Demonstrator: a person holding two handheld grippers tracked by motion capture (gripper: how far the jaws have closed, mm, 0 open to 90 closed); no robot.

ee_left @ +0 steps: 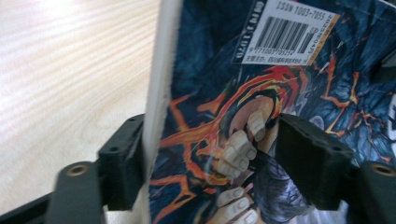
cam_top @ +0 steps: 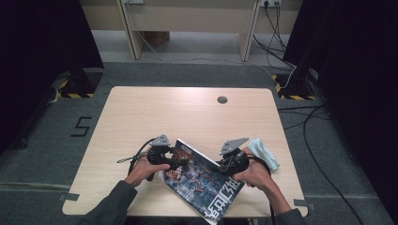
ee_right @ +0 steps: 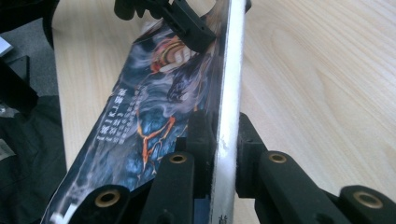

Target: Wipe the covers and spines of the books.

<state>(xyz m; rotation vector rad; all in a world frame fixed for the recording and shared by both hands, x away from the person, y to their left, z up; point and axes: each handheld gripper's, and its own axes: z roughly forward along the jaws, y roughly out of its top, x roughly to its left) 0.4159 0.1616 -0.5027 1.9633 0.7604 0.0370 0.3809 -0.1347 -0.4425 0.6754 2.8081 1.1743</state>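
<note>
A magazine [cam_top: 202, 180] with a dark blue illustrated cover is held tilted off the table's near edge. In the left gripper view its barcoded cover [ee_left: 280, 93] and white page edge stand between wide-apart jaws. My left gripper [ee_left: 217, 158] is open and straddles that edge, the left jaw close against the pages. In the high view the left gripper [cam_top: 180, 163] meets the magazine's left corner and the right gripper [cam_top: 224, 165] its right side. My right gripper [ee_right: 224, 140] is shut on the magazine's [ee_right: 154, 107] white page edge. The left gripper [ee_right: 187, 23] appears farther along the cover.
A crumpled white cloth [cam_top: 263, 152] lies just right of the right hand. The light wooden table [cam_top: 187, 117] has a round cable hole [cam_top: 222, 100] near its far edge. Cables run over the grey floor on the right.
</note>
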